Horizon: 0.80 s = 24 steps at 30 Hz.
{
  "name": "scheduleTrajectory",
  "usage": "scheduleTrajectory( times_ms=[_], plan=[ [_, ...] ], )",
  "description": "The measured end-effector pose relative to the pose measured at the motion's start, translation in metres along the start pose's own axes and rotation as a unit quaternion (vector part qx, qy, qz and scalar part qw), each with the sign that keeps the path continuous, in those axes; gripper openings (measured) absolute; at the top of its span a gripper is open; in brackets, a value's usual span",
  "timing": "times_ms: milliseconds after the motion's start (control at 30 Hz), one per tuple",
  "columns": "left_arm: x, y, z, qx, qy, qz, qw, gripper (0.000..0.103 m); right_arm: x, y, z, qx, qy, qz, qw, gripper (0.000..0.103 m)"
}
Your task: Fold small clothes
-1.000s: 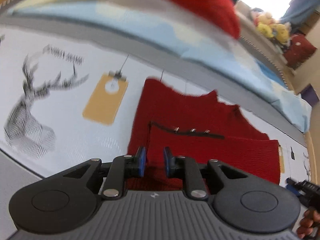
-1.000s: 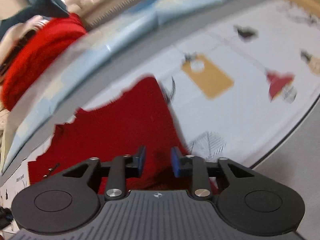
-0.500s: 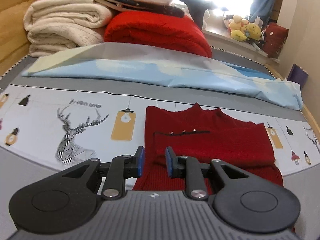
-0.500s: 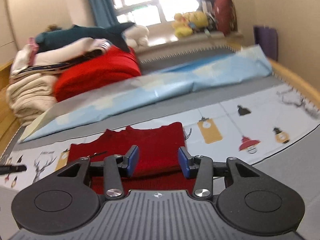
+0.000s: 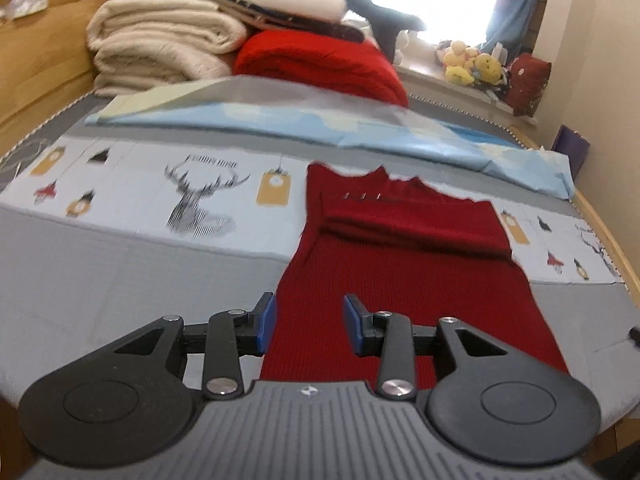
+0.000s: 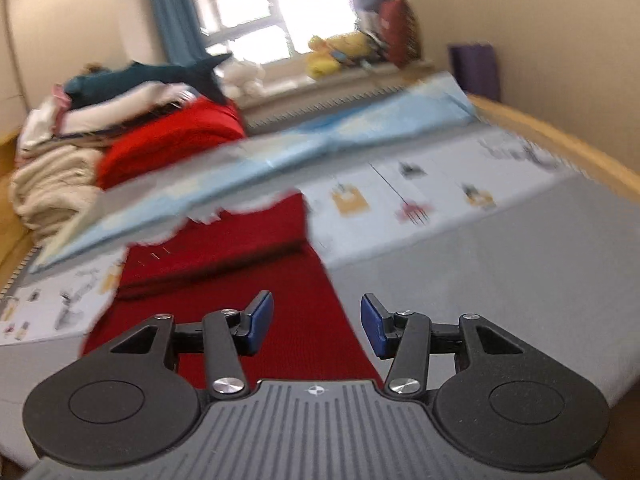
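A dark red knit sweater (image 5: 404, 240) lies flat on the bed, its sleeves folded across the chest and its hem toward me. My left gripper (image 5: 309, 322) hovers above the hem's left edge; its jaws are opening and hold nothing. In the right wrist view the same sweater (image 6: 256, 264) runs from the middle down to the gripper. My right gripper (image 6: 317, 320) hangs over the hem's right edge, open, with only the cloth seen beyond the gap.
A grey and white printed sheet (image 5: 120, 240) covers the bed. A pale blue folded sheet (image 5: 320, 128) lies behind the sweater. Stacked cream blankets (image 5: 160, 48) and a bright red blanket (image 5: 320, 64) stand at the back. Wooden bed rails (image 6: 560, 152) edge the sides.
Both grippers have drawn back from the sweater's chest toward its hem and risen, so more of the bed shows. Both pairs of jaws stand wider apart than before.
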<state>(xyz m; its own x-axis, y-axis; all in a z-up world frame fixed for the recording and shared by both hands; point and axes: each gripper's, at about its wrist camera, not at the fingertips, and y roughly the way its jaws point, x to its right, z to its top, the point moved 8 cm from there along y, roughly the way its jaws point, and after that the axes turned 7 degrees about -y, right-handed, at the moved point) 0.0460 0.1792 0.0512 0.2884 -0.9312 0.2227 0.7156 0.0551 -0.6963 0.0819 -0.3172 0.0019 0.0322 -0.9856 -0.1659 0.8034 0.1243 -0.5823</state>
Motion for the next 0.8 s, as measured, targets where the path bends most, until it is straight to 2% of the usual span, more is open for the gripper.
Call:
scheduleTrajectory(
  times_ms=[33,67,133,200,267,400,467,567,667,733,800],
  plan=[
    [-0.004,-0.001,-0.009,-0.003,-0.004,-0.003,1.0000,0.040,0.003,0.006,-0.014,-0.015,0.004,-0.001,1.000,0.051],
    [-0.009,0.001,-0.016,-0.006,-0.007,-0.005,0.9999,0.040,0.008,0.017,-0.031,-0.055,0.010,-0.005,0.998,0.051],
    [-0.020,0.012,-0.034,-0.014,-0.013,0.000,0.9998,0.040,0.011,0.032,-0.044,-0.090,0.028,0.000,0.996,0.050],
    [-0.033,0.029,-0.053,-0.026,-0.026,0.008,0.9993,0.040,0.010,0.042,-0.048,-0.095,0.016,-0.001,0.995,0.049],
    [-0.047,0.050,-0.076,-0.059,-0.045,0.022,0.9970,0.040,0.011,0.052,-0.052,-0.101,-0.005,-0.021,0.995,0.050],
    [-0.068,0.081,-0.105,-0.124,-0.114,0.034,0.9852,0.040,0.016,0.071,-0.065,-0.137,0.017,-0.037,0.990,0.050],
    [-0.076,0.087,-0.110,-0.131,-0.133,0.034,0.9818,0.040,0.018,0.077,-0.071,-0.148,0.025,-0.040,0.988,0.050],
    [-0.085,0.091,-0.115,-0.142,-0.128,0.046,0.9806,0.040,0.022,0.087,-0.082,-0.170,0.020,-0.060,0.983,0.050],
    [-0.094,0.097,-0.123,-0.171,-0.147,0.041,0.9734,0.040,0.034,0.096,-0.096,-0.200,0.022,-0.090,0.975,0.050],
    [-0.096,0.100,-0.128,-0.181,-0.158,0.042,0.9697,0.040,0.039,0.100,-0.101,-0.209,0.038,-0.088,0.973,0.050],
    [-0.093,0.103,-0.130,-0.185,-0.152,0.043,0.9699,0.040,0.040,0.102,-0.103,-0.212,0.048,-0.080,0.973,0.050]
  ],
)
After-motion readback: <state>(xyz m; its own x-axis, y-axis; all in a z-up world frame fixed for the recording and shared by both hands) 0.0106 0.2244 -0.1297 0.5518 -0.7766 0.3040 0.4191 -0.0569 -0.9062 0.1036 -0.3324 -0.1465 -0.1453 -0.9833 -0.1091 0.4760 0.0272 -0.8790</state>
